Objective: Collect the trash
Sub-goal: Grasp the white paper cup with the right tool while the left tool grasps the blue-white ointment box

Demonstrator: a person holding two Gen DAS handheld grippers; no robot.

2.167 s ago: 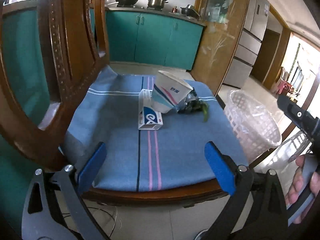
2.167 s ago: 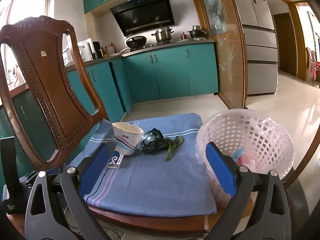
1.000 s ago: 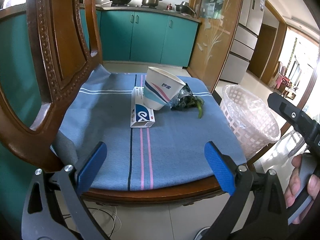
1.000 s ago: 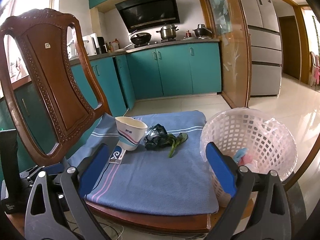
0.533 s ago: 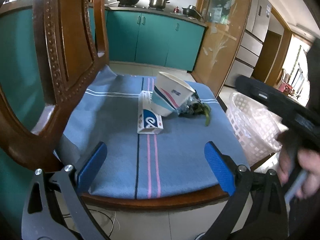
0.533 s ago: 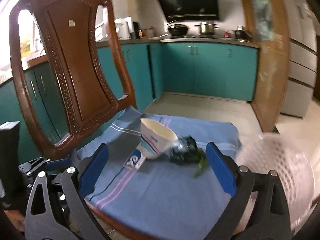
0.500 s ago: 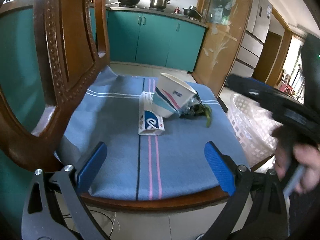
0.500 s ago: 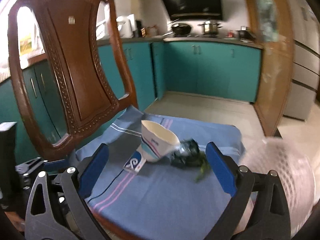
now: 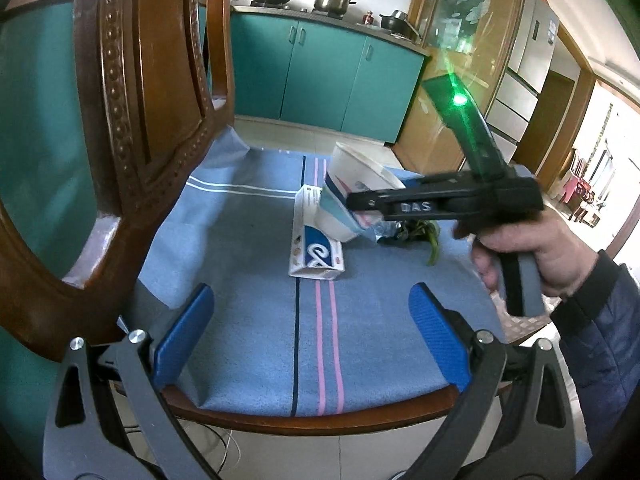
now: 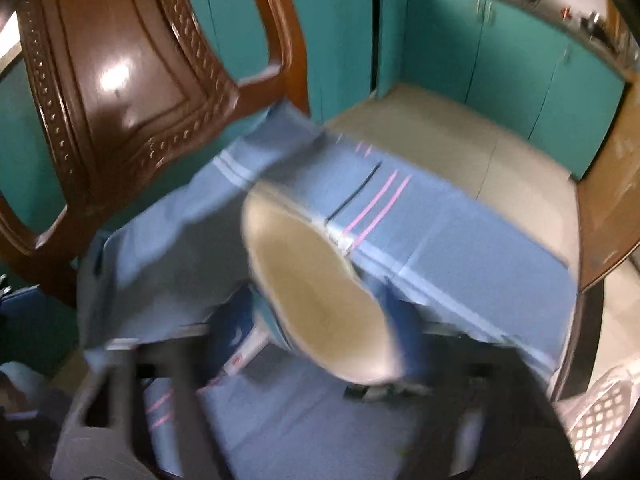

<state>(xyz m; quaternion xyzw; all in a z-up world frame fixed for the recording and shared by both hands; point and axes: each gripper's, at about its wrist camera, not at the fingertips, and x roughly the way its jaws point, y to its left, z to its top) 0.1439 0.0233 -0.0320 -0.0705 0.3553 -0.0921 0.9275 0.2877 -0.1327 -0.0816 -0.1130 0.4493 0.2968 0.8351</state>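
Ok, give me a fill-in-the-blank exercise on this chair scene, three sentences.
1. The paper cup lies tipped on a blue ____ covering the chair seat.
2. The right tool has just been closing, with the ____ between its pads.
3. The flat carton rests partly under the ____.

Missing words: cloth; cup; cup

Glossy carved wooden chair (image 9: pixel 132 120), matt woven blue cloth (image 9: pixel 248 320) on its seat, smooth paper bowl (image 10: pixel 316 300), printed cardboard box (image 9: pixel 316 252), white plastic lattice basket (image 10: pixel 600 416)
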